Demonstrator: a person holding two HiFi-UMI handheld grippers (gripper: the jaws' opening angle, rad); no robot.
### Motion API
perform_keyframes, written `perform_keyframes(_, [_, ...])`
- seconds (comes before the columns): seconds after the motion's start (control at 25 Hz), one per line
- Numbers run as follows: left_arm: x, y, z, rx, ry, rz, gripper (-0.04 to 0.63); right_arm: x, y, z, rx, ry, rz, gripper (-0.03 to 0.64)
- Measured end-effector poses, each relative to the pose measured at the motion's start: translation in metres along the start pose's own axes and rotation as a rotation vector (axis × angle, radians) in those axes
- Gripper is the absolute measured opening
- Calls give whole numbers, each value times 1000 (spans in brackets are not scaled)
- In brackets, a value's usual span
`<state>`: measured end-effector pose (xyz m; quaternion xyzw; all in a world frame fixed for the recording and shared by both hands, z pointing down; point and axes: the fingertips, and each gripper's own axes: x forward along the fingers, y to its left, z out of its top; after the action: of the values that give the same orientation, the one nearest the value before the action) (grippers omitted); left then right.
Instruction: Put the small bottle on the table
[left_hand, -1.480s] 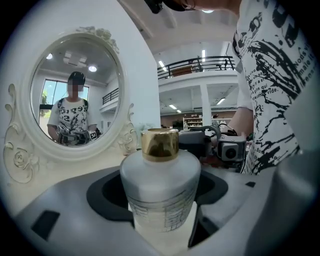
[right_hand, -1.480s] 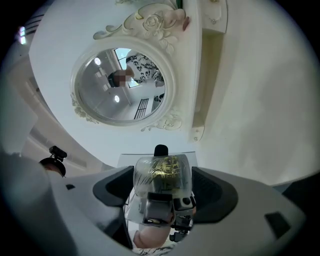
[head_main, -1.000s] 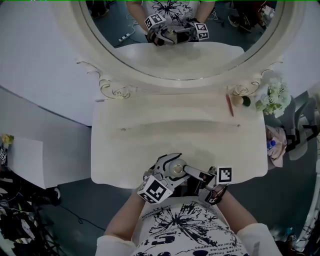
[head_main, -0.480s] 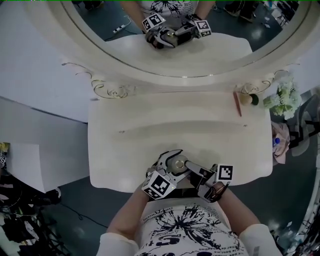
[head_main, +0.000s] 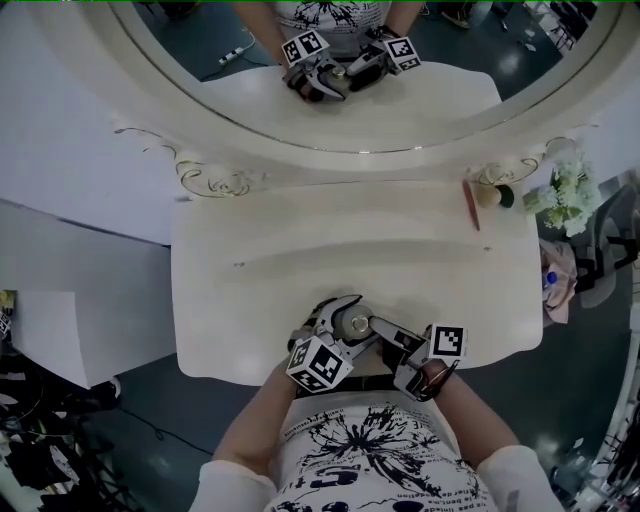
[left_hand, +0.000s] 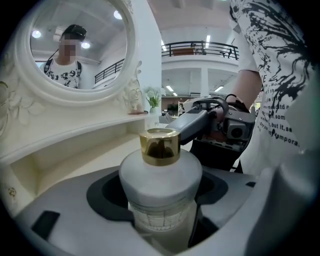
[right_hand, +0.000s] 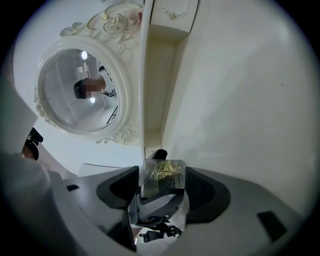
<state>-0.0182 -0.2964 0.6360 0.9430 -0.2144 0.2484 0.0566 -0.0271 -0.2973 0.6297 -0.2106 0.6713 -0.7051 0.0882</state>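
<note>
The mirror (head_main: 330, 80) fills the top of my head view, a big oval in a carved cream frame. It reflects both grippers and the person's printed shirt. Below it lies the cream surface (head_main: 300, 270), with a raised ledge along the back under the mirror frame. The person's torso (head_main: 370, 460) stands right against the front edge, and both forearms reach in over that edge.

My left gripper (left_hand: 161, 200) sits at the front middle of the surface, its marker cube toward the person. Its jaws are clenched on the small bottle (left_hand: 160, 175), with the dark pads pressed against the white body on both sides. The bottle stands upright in that grip, just inside the front edge and well apart from everything on the back ledge. I cannot tell from any view whether its base touches the surface.

My right gripper (right_hand: 162, 187) comes in from the right and meets the bottle at the top. Its jaws are closing, with the gold cap (right_hand: 162, 176) between them and the pads up against the cap's two sides. In the left gripper view one grey jaw of the right gripper runs in to the cap's right side.

At the far right of the back ledge are a bunch of pale flowers (head_main: 565, 190), a small round brush (head_main: 490, 195) just beside them and a red pencil (head_main: 469, 203) next to the brush.
</note>
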Motion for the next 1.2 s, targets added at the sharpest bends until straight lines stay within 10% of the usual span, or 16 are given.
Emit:
perform_keyframes(0.8, [-21, 3, 23, -11, -76, 44, 347, -1, 11, 6, -81, -11, -93, 265])
perform_keyframes(1.04, [-63, 10, 80, -38, -232, 95, 345, -18, 48, 26, -256, -83, -124, 105])
perform_keyframes(1.2, [-84, 26, 101, -86, -299, 247, 80, -34, 77, 35, -486, -115, -152, 55])
